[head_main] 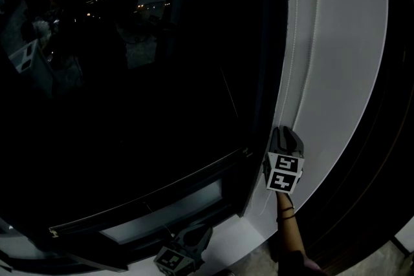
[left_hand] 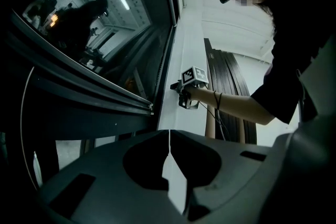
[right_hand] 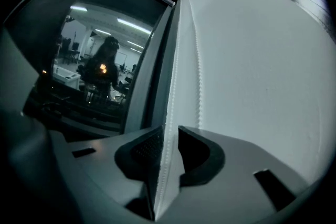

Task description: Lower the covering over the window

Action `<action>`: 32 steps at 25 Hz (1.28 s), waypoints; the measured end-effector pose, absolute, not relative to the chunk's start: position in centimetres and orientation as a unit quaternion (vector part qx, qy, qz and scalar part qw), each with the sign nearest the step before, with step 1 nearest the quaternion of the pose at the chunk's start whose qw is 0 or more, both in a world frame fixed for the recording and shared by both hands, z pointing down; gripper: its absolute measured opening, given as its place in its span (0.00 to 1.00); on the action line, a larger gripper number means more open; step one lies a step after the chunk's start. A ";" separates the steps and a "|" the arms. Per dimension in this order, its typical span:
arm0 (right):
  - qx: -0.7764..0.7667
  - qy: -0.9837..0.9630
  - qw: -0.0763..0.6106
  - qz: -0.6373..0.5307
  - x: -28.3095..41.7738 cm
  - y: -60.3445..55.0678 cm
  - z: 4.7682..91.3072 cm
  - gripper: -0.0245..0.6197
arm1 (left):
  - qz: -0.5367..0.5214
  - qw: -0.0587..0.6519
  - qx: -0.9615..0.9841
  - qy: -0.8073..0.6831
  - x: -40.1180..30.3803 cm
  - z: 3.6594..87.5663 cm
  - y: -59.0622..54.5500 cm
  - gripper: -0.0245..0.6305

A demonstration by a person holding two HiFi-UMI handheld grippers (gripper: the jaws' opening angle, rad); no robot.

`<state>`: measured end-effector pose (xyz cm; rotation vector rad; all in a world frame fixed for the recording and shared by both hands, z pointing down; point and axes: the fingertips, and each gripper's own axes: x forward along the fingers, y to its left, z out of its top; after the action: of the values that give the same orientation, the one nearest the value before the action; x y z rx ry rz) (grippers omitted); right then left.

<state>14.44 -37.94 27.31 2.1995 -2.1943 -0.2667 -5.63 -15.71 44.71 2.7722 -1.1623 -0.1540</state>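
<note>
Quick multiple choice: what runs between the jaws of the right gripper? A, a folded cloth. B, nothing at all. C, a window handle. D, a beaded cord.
D: the right gripper view shows a white beaded cord passing straight between the jaws of the right gripper, which stand slightly apart.

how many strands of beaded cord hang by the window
2. One strand runs between the right tongs, beside the window frame; the other strand hangs next to it against the white wall. Neither's ends show.
</note>
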 end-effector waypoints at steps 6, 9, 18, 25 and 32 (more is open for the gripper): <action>0.710 -0.700 0.019 -0.073 13.6 -39.6 27.1 0.15 | -0.036 0.095 0.918 -0.384 -5.5 44.3 -15.8 0.04; 0.713 -0.698 0.015 -0.064 13.3 -40.3 27.0 0.15 | -0.039 0.090 0.918 -0.385 -5.8 44.3 -16.0 0.04; 0.691 -0.720 0.015 -0.063 12.7 -41.3 26.7 0.06 | -0.039 0.082 0.910 -0.405 -8.8 45.6 -16.6 0.04; 0.629 -0.775 -0.029 -0.053 11.4 -37.5 28.4 0.06 | -0.046 0.073 0.919 -0.385 -8.4 45.4 -16.7 0.04; 0.600 -0.796 -0.037 -0.073 9.3 -32.5 30.0 0.06 | -0.056 0.048 0.947 -0.313 -4.7 41.8 -17.4 0.04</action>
<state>9.30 -32.48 29.95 1.9309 -2.5615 -0.2348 -4.69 -17.40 41.82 2.8883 -0.9532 -0.1708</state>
